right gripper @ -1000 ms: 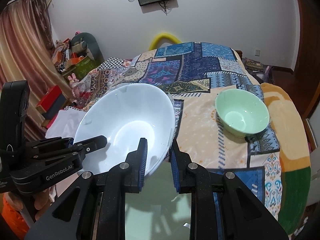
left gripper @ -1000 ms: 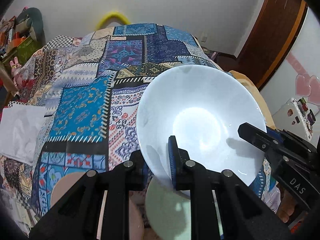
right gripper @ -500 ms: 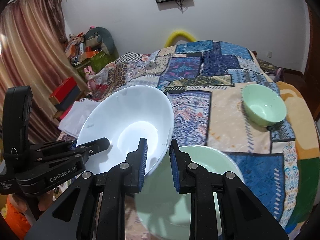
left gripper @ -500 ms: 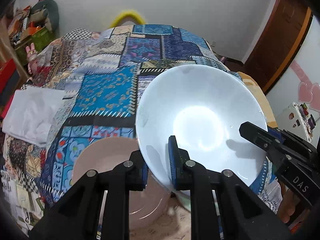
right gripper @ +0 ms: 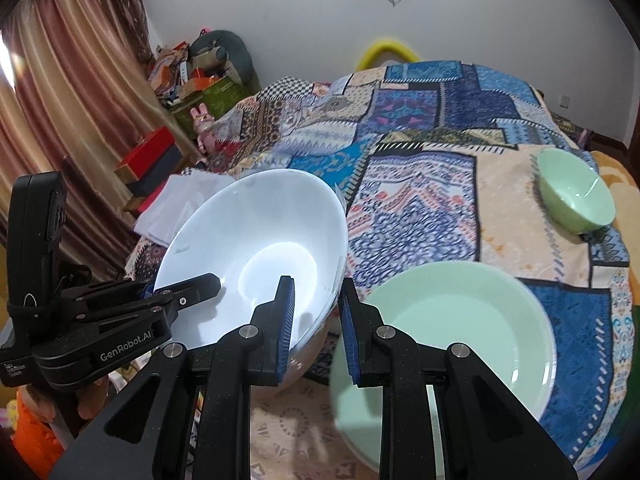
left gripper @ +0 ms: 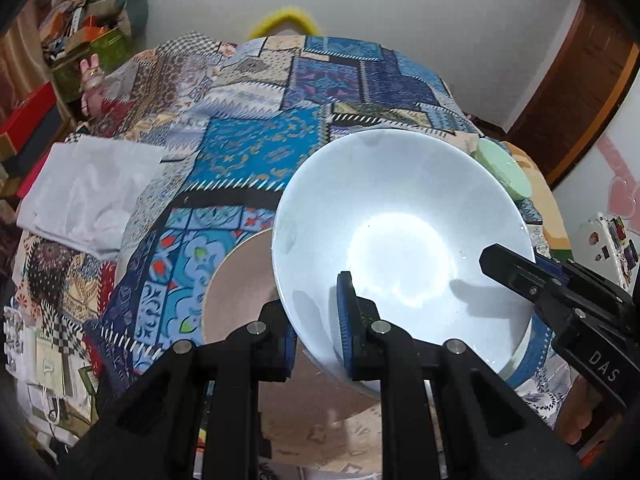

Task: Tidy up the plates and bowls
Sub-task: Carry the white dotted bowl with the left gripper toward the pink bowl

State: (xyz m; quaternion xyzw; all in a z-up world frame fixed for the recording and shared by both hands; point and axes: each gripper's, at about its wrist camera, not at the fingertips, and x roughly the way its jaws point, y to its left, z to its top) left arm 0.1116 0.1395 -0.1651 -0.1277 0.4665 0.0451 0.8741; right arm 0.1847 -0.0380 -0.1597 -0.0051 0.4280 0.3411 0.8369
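Both grippers are holding one big white bowl [left gripper: 404, 240] above the bed [right gripper: 440, 120], tipped so its hollow is facing the person. The left gripper [left gripper: 316, 332] is pinching the near rim, one jaw inside the bowl and one outside, closed tight on the wall. The right gripper [right gripper: 316, 328] is doing the same on the opposite rim, its jaws narrow with the wall sandwiched between them.

Below the bowl a pink plate [left gripper: 236, 280] is lying on the quilt, and a pale green plate [right gripper: 452, 332] is sitting just beside it. A small green bowl [right gripper: 576, 192] is standing well apart, farther up the bed.

My guess is the bowl is heading down onto one of the plates. To do that well, both hands should be lowering together and levelling the bowl first, so its foot lands flat and neither rim twists in the pinch. The soft quilt may let the plate rock, so a slow touch seems wise before either side lets go.

Both grippers are reaching forward and angled downward, facing each other across the bowl.
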